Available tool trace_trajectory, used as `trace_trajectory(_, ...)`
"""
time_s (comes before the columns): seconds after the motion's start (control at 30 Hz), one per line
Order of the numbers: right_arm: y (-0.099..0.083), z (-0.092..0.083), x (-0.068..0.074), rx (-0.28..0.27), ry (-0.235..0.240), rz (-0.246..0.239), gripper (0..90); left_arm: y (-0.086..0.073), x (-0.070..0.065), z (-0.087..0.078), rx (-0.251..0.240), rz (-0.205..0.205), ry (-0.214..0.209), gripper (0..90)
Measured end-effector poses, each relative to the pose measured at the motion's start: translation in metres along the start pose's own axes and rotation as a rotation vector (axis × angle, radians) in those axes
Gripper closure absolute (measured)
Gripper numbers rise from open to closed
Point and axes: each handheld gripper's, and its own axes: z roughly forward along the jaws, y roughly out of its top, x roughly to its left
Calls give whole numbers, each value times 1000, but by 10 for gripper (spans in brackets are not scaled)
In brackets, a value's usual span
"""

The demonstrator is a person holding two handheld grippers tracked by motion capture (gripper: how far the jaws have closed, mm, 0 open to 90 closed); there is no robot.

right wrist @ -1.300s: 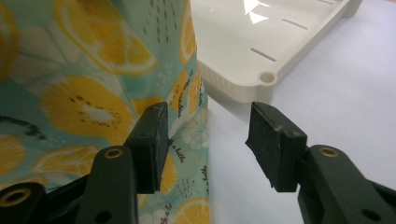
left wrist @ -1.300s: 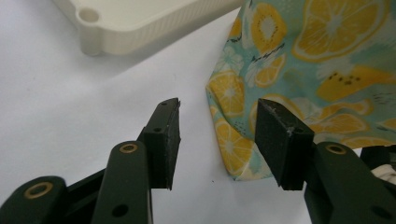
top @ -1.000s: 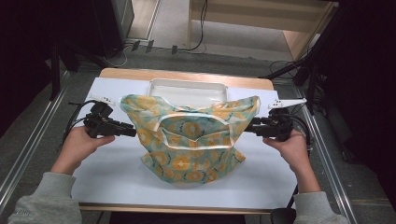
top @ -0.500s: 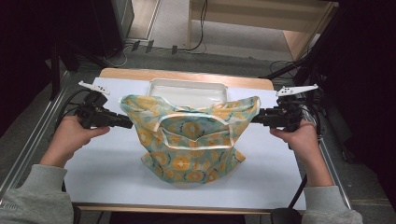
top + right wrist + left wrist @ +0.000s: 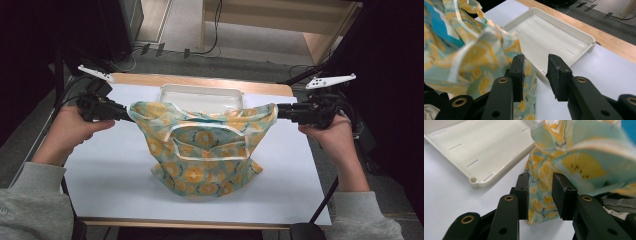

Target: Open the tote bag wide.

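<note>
Lemon-print cloth [image 5: 205,150] stretched between two claws, hem on the worktop [image 5: 110,175]

High view: left claw [image 5: 122,114] and right claw [image 5: 282,111] hold its top edge taut before the tray [image 5: 200,95], likely to spread it. Left gripper view: jaws part-open, recently closing, fabric in the gap. Right gripper view: jaws just closing, gap clear, fabric draped over one.

Bare bench [image 5: 115,185] lies open left, right and front of the cloth [image 5: 200,150]. At the rear, the white tray [image 5: 200,95] sits just behind the cloth.
</note>
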Motion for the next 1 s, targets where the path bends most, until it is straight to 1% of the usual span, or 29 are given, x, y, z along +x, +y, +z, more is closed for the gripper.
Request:
trace_trajectory(0.07, 7, -5, 2, -4, -4, -8, 716, 5, 0, -5, -5, 1, 2, 673)
trace_trajectory(0.1, 10, -6, 3, -7, -3, -13, 720, 7, -1, -9, -7, 1, 7, 672)
trace_trajectory(0.17, 17, -11, 8, -16, -2, -28, 734, 12, -3, -16, -18, 10, 2, 674)
trace_trajectory(0.23, 24, -15, 14, -25, 1, -46, 749, 18, -5, -24, -26, 14, 18, 676)
trace_trajectory(0.3, 30, -17, 19, -31, 13, -56, 756, 24, -8, -32, -35, 29, 32, 684)
trace_trajectory(0.37, 36, -18, 25, -28, 19, -66, 771, 29, -12, -38, -49, 35, 35, 694)
trace_trajectory(0.43, 39, -17, 31, -22, 31, -78, 784, 34, -18, -44, -64, 51, 51, 705)
trace_trajectory(0.5, 42, -15, 38, -16, 39, -89, 812, 38, -23, -47, -82, 57, 31, 732)
trace_trajectory(0.57, 44, -13, 44, -12, 56, -98, 823, 42, -29, -46, -78, 78, 23, 757)
trace_trajectory(0.6, 45, -11, 46, -9, 64, -107, 826, 44, -32, -44, -73, 81, 18, 776)
trace_trajectory(0.63, 46, -10, 49, -6, 67, -110, 826, 46, -36, -41, -68, 89, 19, 805)
trace_trajectory(0.7, 47, -6, 54, -6, 70, -119, 826, 49, -43, -33, -50, 109, 2, 842)
trace_trajectory(0.73, 47, -3, 56, -5, 73, -122, 830, 49, -45, -31, -45, 110, 4, 859)
trace_trajectory(0.8, 46, 1, 58, 3, 86, -122, 851, 51, -48, -24, -30, 109, -13, 877)
trace_trajectory(0.83, 45, 4, 58, 6, 89, -124, 857, 52, -50, -21, -23, 107, -13, 884)
trace_trajectory(0.87, 44, 6, 59, 13, 88, -127, 860, 52, -51, -18, -18, 101, -25, 897)
trace_trajectory(0.9, 43, 9, 60, 16, 93, -129, 864, 53, -53, -13, -8, 103, -37, 900)
trace_trajectory(0.93, 41, 13, 60, 25, 98, -127, 879, 53, -53, -13, -8, 103, -37, 900)
trace_trajectory(0.97, 40, 15, 60, 30, 104, -128, 889, 53, -55, -6, 10, 106, -46, 900)
trace_trajectory(1.0, 38, 18, 61, 43, 105, -124, 894, 52, -55, -4, 13, 105, -49, 900)
